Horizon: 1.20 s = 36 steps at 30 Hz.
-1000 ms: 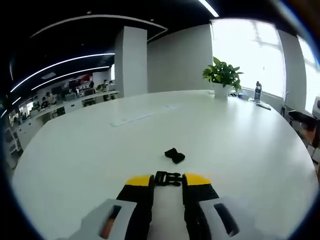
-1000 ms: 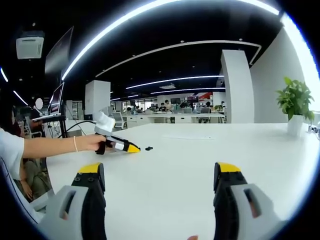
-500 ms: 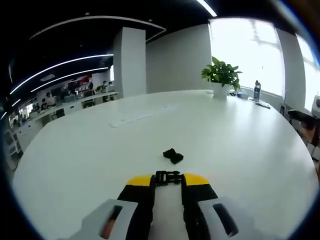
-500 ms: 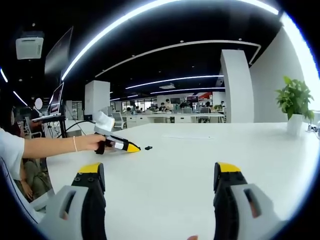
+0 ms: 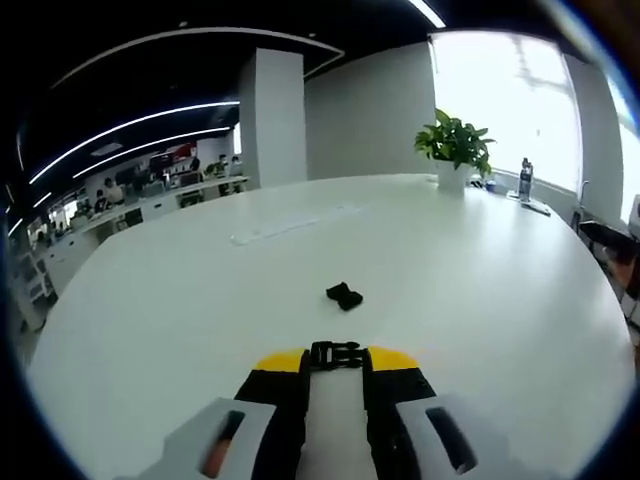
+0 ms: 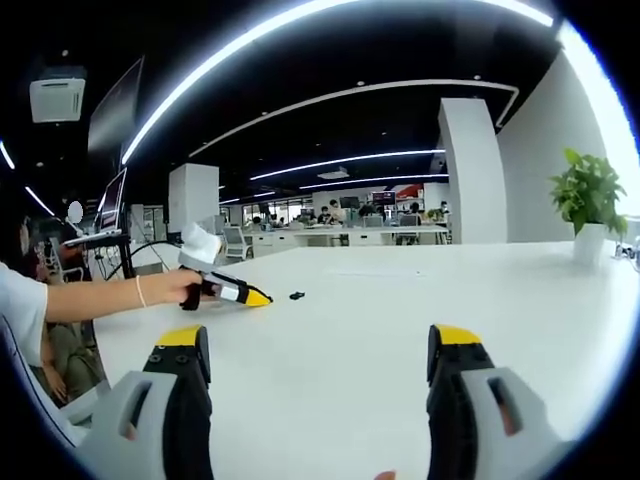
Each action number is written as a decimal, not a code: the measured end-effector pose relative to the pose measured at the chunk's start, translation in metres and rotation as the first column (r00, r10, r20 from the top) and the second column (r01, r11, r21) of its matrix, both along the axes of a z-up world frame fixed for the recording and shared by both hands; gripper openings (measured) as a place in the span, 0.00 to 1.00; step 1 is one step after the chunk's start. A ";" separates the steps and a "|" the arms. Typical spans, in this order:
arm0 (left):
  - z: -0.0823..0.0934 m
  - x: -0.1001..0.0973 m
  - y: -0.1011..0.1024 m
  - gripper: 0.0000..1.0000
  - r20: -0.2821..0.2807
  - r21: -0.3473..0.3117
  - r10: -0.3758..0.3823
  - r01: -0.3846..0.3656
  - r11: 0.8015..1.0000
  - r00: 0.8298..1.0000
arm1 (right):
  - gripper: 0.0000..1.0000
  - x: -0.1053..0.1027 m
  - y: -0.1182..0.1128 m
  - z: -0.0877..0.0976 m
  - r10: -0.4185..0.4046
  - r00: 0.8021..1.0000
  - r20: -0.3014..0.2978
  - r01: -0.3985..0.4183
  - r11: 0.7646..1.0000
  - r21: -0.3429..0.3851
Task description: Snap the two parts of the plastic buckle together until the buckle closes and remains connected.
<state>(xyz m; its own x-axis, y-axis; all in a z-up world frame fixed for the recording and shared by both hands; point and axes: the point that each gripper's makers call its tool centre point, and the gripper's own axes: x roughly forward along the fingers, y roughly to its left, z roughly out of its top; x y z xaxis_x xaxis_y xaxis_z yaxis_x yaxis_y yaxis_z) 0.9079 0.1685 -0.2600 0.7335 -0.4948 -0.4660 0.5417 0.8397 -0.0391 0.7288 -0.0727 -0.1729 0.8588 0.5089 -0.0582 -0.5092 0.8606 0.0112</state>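
In the left gripper view, the left tool [image 5: 335,358] sat low over the white desk [image 5: 480,290] with its yellow-tipped jaws drawn in on a black buckle piece [image 5: 335,355], pinched crosswise between the tips. A second earlier those jaws stood a touch wider around the same piece; by half a second ago they had come in, and the grip had stayed the same since. The other buckle piece [image 5: 344,296] lay loose on the desk just ahead of the tips, apart from the held one. It sat a little higher in the view than before, and the potted plant [image 5: 456,150] and white pillar [image 5: 272,120] had slid the same way, so the camera had shifted, not the things.

In the right gripper view, the right tool [image 6: 318,345] hung with its jaws spread wide, nothing between them, unchanged from the earlier frames. Far off to the left a hand [image 6: 175,290] held the left tool [image 6: 250,297] down at the desk [image 6: 330,320], slightly further left in the picture than a second ago. The loose buckle piece [image 6: 297,295] was a small dark speck just beyond its yellow tip.
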 end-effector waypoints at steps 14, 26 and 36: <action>0.007 -0.010 0.011 0.20 0.018 -0.046 0.073 -0.072 0.996 0.997 | 0.90 0.001 0.007 -0.005 0.016 1.000 -0.011 -0.016 1.000 -0.001; 0.013 -0.022 0.029 0.20 0.049 -0.073 0.133 -0.130 0.989 0.990 | 0.90 0.000 0.015 -0.003 0.038 0.999 -0.010 -0.038 0.999 0.001; 0.024 -0.028 0.059 0.20 0.081 -0.118 0.187 -0.177 0.977 0.979 | 0.90 0.000 0.017 -0.006 0.043 0.999 -0.015 -0.043 0.999 0.001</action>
